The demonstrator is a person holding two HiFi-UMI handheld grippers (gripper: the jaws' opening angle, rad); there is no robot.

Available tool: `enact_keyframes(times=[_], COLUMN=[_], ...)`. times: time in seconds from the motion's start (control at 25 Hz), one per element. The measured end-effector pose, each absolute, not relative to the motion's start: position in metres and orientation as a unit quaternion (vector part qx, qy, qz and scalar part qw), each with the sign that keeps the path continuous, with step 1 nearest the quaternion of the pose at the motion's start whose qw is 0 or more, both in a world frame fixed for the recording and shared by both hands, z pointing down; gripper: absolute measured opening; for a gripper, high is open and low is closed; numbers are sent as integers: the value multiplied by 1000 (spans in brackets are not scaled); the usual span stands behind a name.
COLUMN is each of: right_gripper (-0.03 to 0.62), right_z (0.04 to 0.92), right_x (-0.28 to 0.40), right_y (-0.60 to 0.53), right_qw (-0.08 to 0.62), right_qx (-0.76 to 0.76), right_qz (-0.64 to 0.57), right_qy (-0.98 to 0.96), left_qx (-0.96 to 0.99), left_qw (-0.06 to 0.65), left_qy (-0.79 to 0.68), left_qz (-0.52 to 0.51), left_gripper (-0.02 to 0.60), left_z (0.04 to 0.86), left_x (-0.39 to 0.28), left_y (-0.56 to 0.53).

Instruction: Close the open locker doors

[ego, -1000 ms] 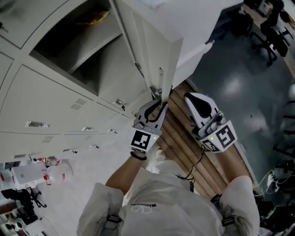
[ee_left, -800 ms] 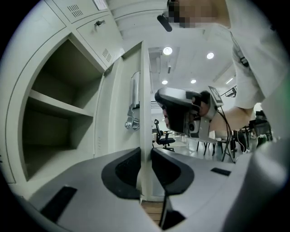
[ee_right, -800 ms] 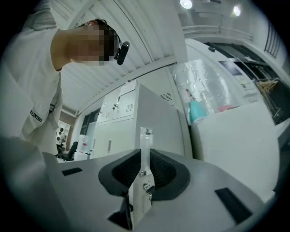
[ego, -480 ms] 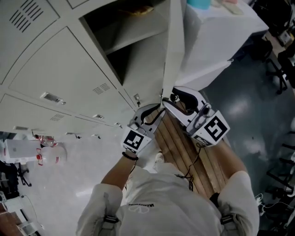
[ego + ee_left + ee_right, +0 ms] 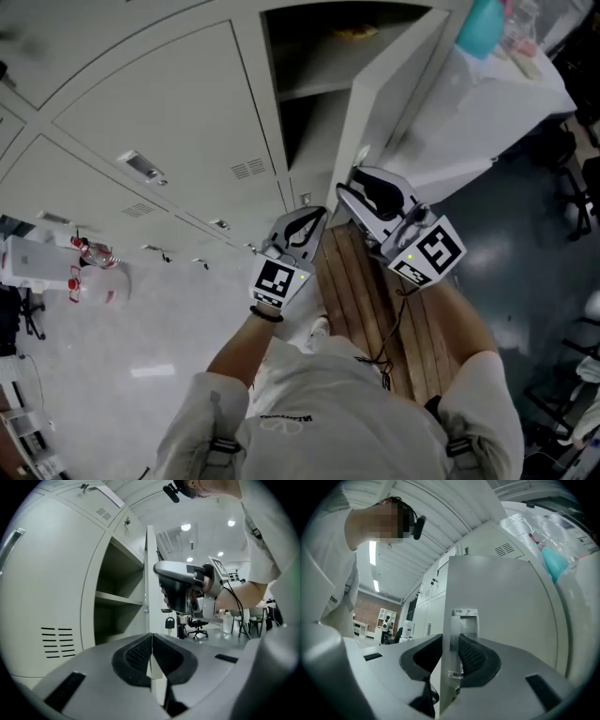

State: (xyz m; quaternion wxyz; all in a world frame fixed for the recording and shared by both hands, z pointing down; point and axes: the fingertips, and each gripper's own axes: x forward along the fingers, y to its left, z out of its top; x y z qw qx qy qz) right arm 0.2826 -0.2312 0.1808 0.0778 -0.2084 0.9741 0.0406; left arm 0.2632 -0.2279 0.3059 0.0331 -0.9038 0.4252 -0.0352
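The open locker door (image 5: 389, 84) stands out from its compartment (image 5: 309, 84), edge-on to me. My right gripper (image 5: 352, 192) is at the door's lower free edge. In the right gripper view its jaws (image 5: 451, 656) straddle that edge and are closing, with the pads against the door (image 5: 506, 611) and its metal latch plate (image 5: 464, 620). My left gripper (image 5: 314, 217) sits just left of it, below the door. Its pads (image 5: 151, 656) are shut together with nothing between them. The door edge (image 5: 151, 573) and the right gripper (image 5: 180, 590) lie beyond it.
Closed grey locker doors (image 5: 159, 112) fill the wall to the left. A white-covered table (image 5: 487, 103) with a teal bottle (image 5: 483, 28) stands right of the open door. Wooden planks (image 5: 361, 291) lie underfoot, and a clear jug (image 5: 94, 281) stands at far left.
The right gripper came in from the right and took the door's edge between its jaws. The left gripper came off the edge and shut. The door now shows more angled toward the lockers.
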Motion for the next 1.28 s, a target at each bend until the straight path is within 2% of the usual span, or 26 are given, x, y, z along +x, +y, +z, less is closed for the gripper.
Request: enact_keyframes(times=[0.52,0.8,1.28], right_gripper=[97,61,46], right_z=[179,179,179], right_x=[221,210,198], right_y=[-287,-311,-336], right_qw=[78,76,78], right_qx=[-198,-218,-250], right_qz=[60,57,51], right_qy=[975,971,964], left_qx=[-863,-848,-821], left_qw=[58,69,51], left_qy=[502,524,567], left_qz=[-17,-32,-42], left_gripper=[5,5,5], left_z=[285,288,298], left_x=[221,219,202], left_y=[-275,-311,-339])
